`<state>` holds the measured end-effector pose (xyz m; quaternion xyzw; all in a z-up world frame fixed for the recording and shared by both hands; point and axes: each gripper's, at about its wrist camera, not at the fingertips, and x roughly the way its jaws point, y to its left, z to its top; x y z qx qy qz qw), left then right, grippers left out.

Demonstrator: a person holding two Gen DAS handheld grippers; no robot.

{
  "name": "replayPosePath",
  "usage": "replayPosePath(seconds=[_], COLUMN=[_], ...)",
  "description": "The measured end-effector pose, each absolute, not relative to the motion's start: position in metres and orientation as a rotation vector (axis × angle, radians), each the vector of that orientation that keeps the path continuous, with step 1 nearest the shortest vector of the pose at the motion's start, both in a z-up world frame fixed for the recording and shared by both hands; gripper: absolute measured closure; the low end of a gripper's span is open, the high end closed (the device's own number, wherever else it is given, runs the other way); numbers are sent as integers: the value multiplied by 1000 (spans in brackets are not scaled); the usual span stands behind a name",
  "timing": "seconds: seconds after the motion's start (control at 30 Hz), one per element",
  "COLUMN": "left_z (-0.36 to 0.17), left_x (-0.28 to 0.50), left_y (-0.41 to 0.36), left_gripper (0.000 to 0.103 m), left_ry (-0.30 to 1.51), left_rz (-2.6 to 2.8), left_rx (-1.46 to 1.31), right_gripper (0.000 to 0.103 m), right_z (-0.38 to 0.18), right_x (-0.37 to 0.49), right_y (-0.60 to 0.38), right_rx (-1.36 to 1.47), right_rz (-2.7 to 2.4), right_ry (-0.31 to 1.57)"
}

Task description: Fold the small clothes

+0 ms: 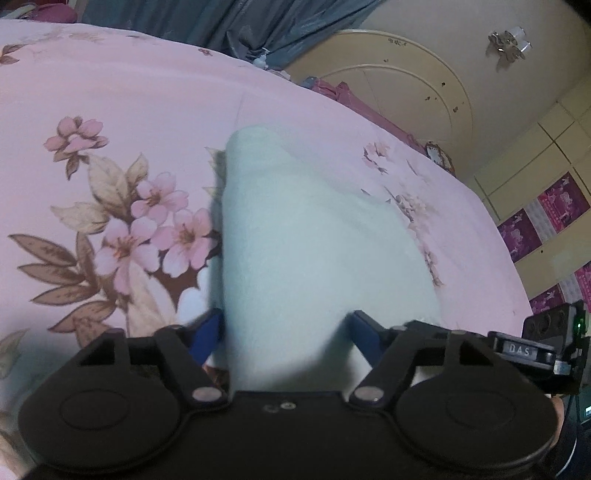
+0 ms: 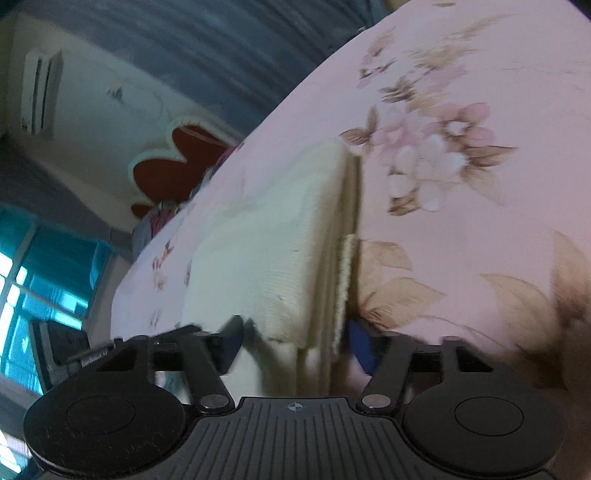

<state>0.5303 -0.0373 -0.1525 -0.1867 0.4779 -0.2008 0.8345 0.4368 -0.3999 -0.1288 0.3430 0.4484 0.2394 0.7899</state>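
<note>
A pale folded cloth (image 1: 306, 236) lies on the pink floral bedsheet (image 1: 110, 92). In the left wrist view its near end runs between the blue fingers (image 1: 208, 332) of my left gripper (image 1: 288, 332), which stand wide apart on either side of it. In the right wrist view the same cloth (image 2: 266, 243) looks cream, with stacked layers showing along its right edge. My right gripper (image 2: 295, 343) also has its jaws spread around the cloth's near end, one finger (image 2: 360, 347) at each side.
The bedsheet (image 2: 461, 258) fills most of both views. Grey-blue curtains (image 1: 229, 22) hang beyond the bed. A cream wardrobe (image 1: 535, 155) with purple posters stands at the right. A window (image 2: 33, 280) and a wall air conditioner (image 2: 40, 92) show in the right wrist view.
</note>
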Motion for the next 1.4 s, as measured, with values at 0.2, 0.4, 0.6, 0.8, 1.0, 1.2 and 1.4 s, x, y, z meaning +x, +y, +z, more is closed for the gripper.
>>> replayPosePath(seconds=[0.2, 0.4, 0.6, 0.8, 1.0, 1.2, 1.4], left_z=[-138, -119, -97, -77, -66, -66, -81], left_x=[525, 514, 497, 485, 468, 458, 458], left_y=[-61, -66, -54, -12, 53, 129, 188], left_gripper=[60, 68, 68, 68, 68, 68, 68], left_ry=[966, 914, 873, 841, 829, 840, 871], left_rz=[-405, -400, -408, -417, -411, -390, -362], left_rx=[-245, -174, -145, -142, -150, -158, -163], right_gripper=[67, 73, 73, 73, 73, 73, 73], right_z=[-119, -91, -67, -42, -26, -31, -51], right_x=[436, 428, 420, 416, 408, 411, 420], right_y=[-383, -371, -354, -312, -246, -169, -100], right_rx=[621, 508, 456, 436, 402, 396, 407], right_rz=[485, 472, 484, 490, 510, 541, 562], right_ry=[939, 888, 848, 818, 815, 831, 859])
